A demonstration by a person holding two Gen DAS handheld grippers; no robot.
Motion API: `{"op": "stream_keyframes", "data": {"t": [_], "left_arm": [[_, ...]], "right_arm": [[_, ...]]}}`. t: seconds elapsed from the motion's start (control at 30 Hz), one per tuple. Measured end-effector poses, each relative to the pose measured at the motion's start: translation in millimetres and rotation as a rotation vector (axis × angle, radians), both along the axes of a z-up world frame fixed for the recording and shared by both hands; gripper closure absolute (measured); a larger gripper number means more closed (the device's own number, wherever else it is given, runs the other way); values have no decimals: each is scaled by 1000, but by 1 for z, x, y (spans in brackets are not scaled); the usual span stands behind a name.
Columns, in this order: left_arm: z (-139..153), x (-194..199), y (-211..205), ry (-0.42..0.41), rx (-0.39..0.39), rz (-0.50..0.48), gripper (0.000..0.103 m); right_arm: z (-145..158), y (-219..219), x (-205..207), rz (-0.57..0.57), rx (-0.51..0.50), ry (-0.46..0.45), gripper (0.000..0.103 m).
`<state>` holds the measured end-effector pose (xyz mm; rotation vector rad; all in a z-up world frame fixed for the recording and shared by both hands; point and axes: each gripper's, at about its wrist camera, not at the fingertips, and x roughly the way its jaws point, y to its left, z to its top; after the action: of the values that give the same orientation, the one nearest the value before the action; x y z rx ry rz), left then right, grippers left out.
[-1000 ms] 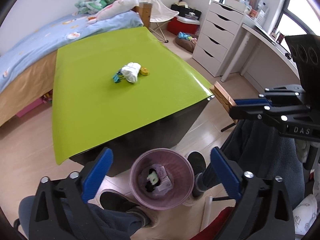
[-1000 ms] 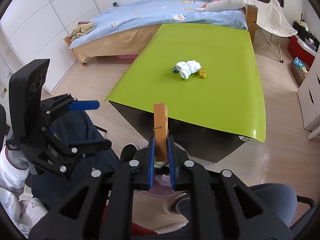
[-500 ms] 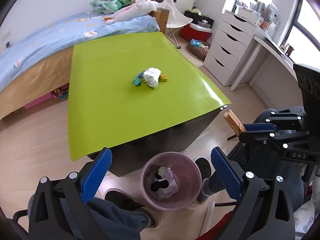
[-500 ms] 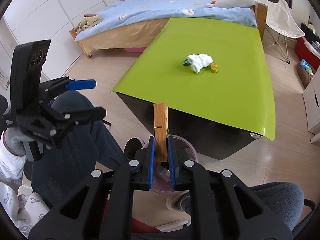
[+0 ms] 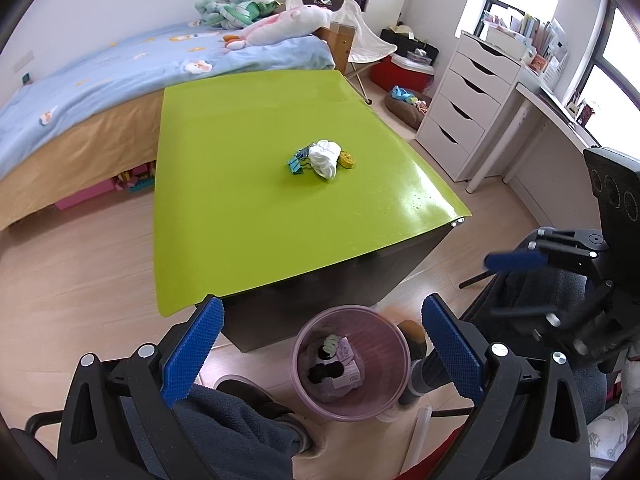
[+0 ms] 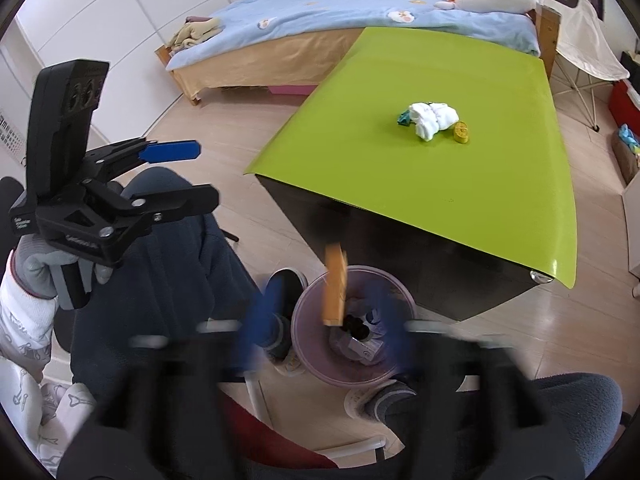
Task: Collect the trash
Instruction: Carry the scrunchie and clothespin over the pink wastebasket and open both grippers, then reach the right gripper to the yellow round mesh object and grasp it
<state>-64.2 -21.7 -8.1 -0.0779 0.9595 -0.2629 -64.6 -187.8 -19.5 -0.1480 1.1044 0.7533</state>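
A pink bin [image 5: 350,362] [image 6: 354,326] stands on the floor by the green table's near corner, with scraps inside. My right gripper [image 6: 324,320] is open and blurred above it. A wooden clothespin [image 6: 335,286] is loose between its fingers, over the bin's rim. My left gripper [image 5: 320,350] is open and empty above the bin. On the table [image 5: 240,208] lie a white wad [image 5: 326,158], a teal binder clip [image 5: 297,163] and a yellow tape roll [image 5: 347,160]. The wad also shows in the right wrist view [image 6: 434,118].
A bed [image 5: 100,92] stands behind the table. White drawers [image 5: 464,108] and a desk [image 5: 556,116] are at the right. The person's legs and shoes [image 6: 286,286] are beside the bin. The left gripper also shows in the right wrist view [image 6: 172,174].
My right gripper has opened and let go of the clothespin, which now hangs free over the bin. The left gripper has drawn back and stays open.
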Motion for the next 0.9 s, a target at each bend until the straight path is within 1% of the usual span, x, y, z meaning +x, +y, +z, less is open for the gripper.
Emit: {"op": "stream_keyframes", "data": {"t": [0.07, 0.23, 0.4, 0.63, 0.9], "left_arm": [[0, 1, 0, 3, 0, -1, 8], [-2, 3, -3, 14, 1, -9, 8], [-7, 6, -8, 27, -2, -22, 8], [-9, 12, -14, 24, -3, -33, 8], [-7, 29, -16, 8, -16, -41, 8]], "right_arm": [[-1, -2, 1, -13, -7, -4, 12], [-1, -10, 5, -54, -10, -5, 6], [-3, -17, 10, -91, -12, -3, 4], [-1, -23, 16, -110, -8, -9, 4], [6, -29, 40, -138, -21, -31, 4]]}}
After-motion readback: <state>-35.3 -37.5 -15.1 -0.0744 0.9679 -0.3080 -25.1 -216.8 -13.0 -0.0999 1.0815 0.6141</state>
